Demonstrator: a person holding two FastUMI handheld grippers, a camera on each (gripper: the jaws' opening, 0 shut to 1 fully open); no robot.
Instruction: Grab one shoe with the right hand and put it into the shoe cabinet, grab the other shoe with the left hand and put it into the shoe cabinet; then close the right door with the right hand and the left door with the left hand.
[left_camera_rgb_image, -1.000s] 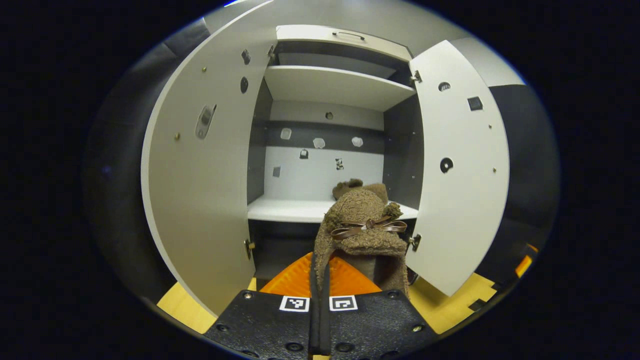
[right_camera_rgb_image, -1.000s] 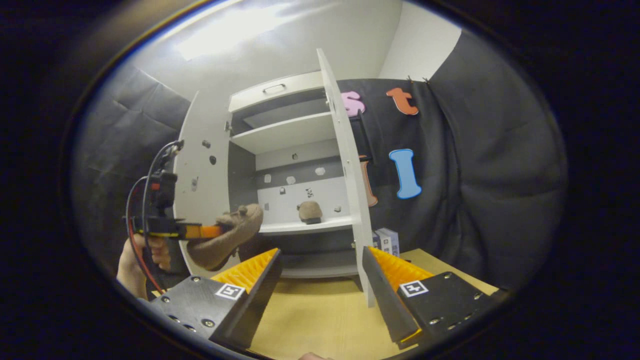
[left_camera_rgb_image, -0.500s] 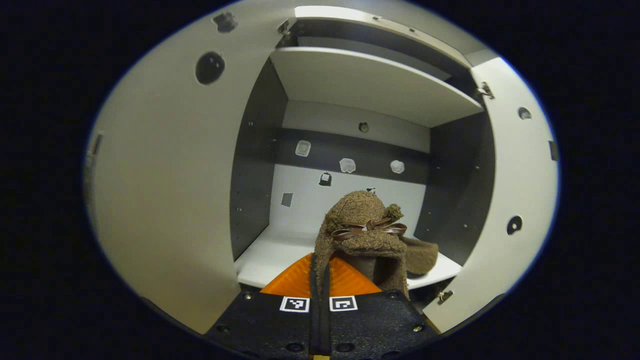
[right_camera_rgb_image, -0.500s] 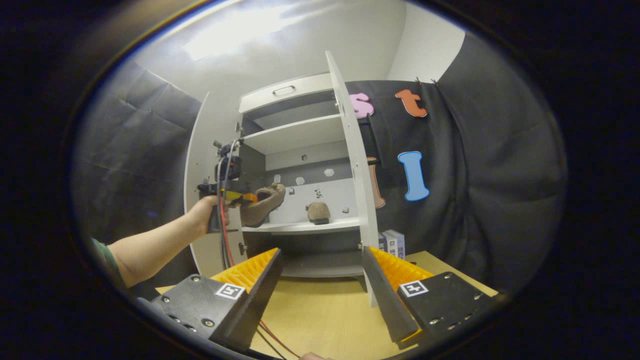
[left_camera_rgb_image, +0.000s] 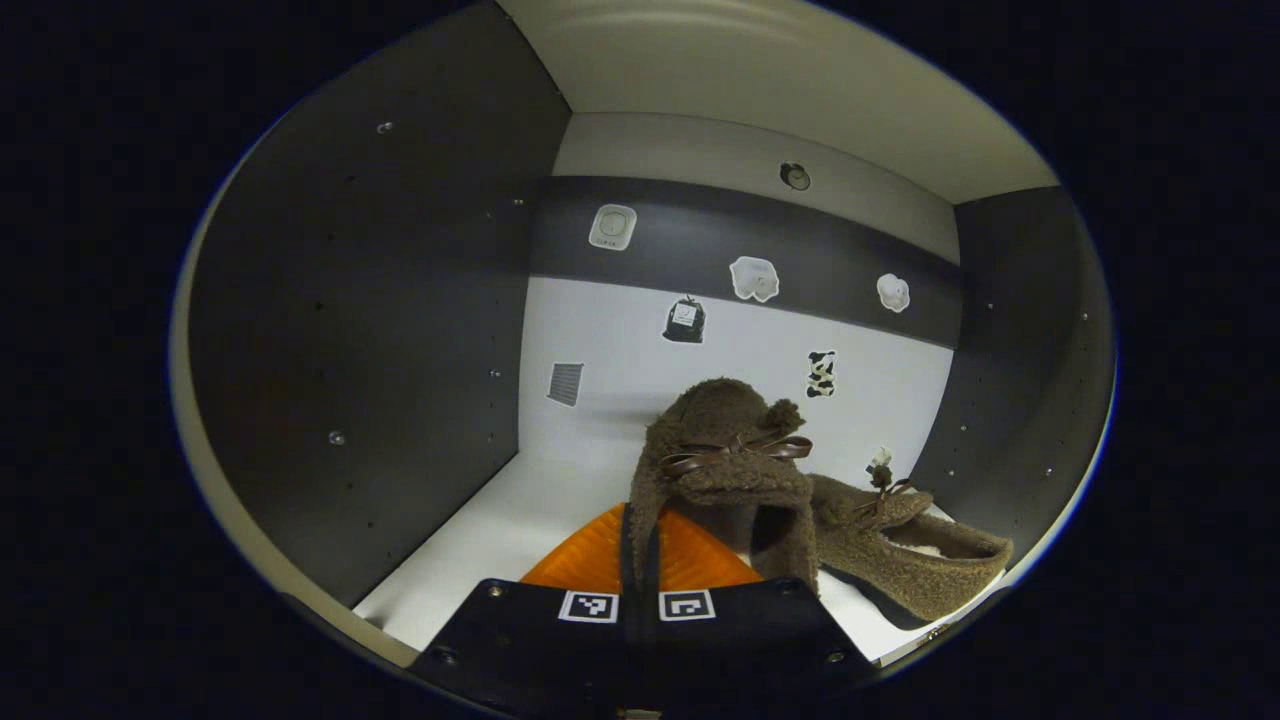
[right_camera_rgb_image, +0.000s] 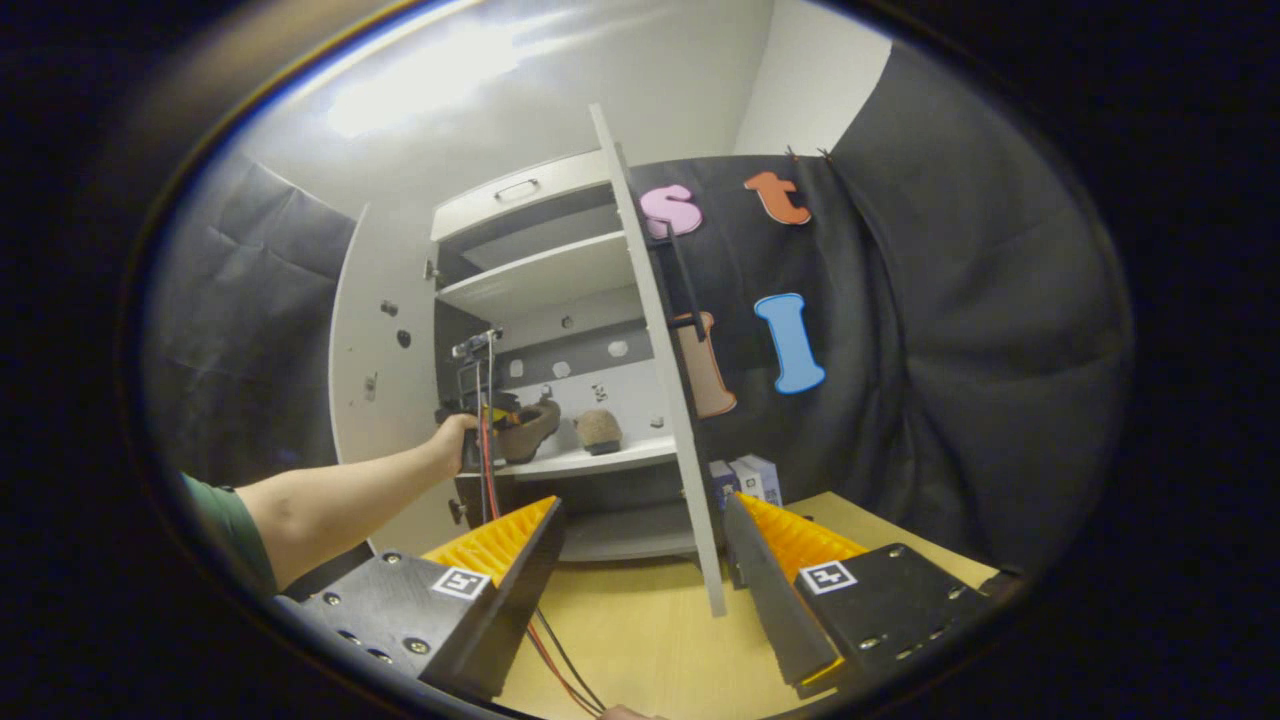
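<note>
Left gripper view: the left gripper (left_camera_rgb_image: 640, 560) reaches inside the shoe cabinet (left_camera_rgb_image: 380, 330), its two fingers pressed together on the rim of a fuzzy brown shoe (left_camera_rgb_image: 725, 470) with a thin ribbon bow. The shoe rises straight ahead of the fingertips, over the white shelf (left_camera_rgb_image: 520, 510). Just to the right of that shoe, and touching or nearly touching it, the second shoe (left_camera_rgb_image: 900, 550) lies on the same shelf, opening facing the camera. Small stickers dot the back wall beyond.

Right gripper view: the right gripper (right_camera_rgb_image: 640, 560) hangs spread wide over a wooden floor (right_camera_rgb_image: 640, 640), holding nothing. Well ahead and to its left, a person's arm (right_camera_rgb_image: 340, 495) stretches into the cabinet. The right door (right_camera_rgb_image: 655, 370) stands open, edge-on, directly ahead between the fingers; the left door (right_camera_rgb_image: 380, 380) is open too.
</note>
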